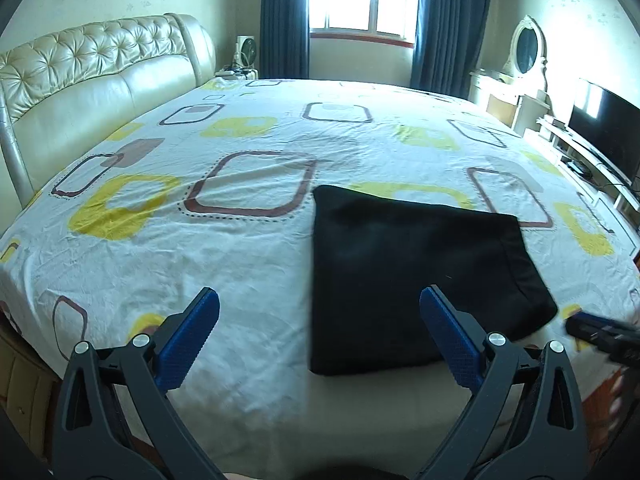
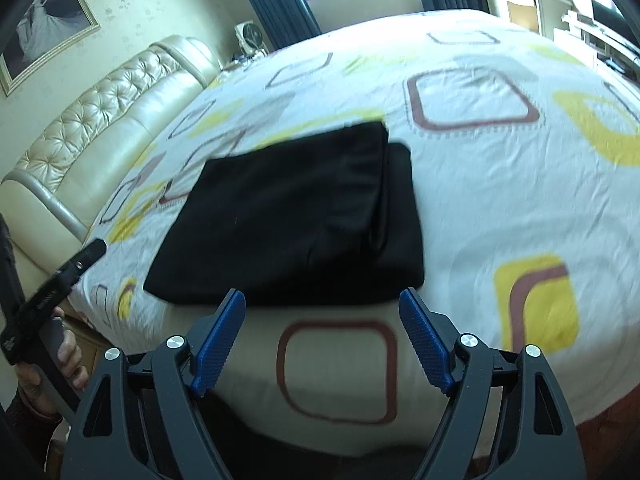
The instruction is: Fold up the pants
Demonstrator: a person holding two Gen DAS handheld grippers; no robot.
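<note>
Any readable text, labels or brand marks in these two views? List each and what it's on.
None can be read.
Pale print on the black body of the left gripper, seen at the left edge of the right wrist view: too blurred to read.
Black pants, bedsheet, TV: no text visible.

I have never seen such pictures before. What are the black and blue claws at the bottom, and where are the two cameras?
They are hand-held two-finger grippers, one in each of a person's hands. A fisheye camera on each looks along its fingers. One picture shows the left gripper, the other the right gripper. Both stand open and hold nothing. A folded black pair of pants lies on the patterned white bed sheet. The person's hand holds the left gripper's handle.
</note>
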